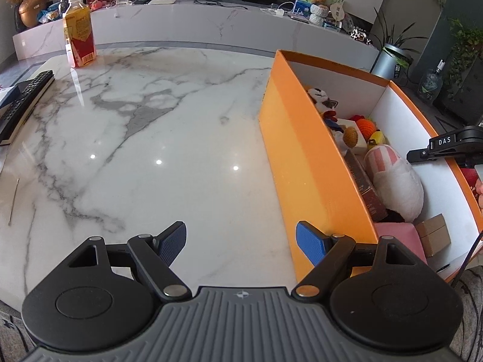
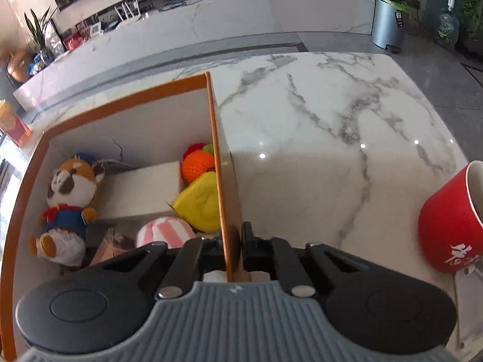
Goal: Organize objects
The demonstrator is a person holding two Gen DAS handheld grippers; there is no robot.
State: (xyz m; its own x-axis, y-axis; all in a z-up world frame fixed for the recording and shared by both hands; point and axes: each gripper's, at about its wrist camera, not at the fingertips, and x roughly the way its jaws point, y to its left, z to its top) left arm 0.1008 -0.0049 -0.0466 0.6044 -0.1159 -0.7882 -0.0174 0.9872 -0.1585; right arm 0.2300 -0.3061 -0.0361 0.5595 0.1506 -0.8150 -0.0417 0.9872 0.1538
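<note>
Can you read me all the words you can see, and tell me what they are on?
"DAS": on the black right claw reaching over the orange box.
Yellow-red drink bottle: label print too blurred to read.
Red cup: white brush characters, cut off, unreadable.

Legible marking: white letters "DAS" on a small black label on the right gripper (image 1: pixel 452 146), seen at the right edge of the left wrist view. The red cup (image 2: pixel 452 220) carries white brush-style characters, cut off and not readable. Print on the yellow and red bottle (image 1: pixel 79 37) is too small to make out
</note>
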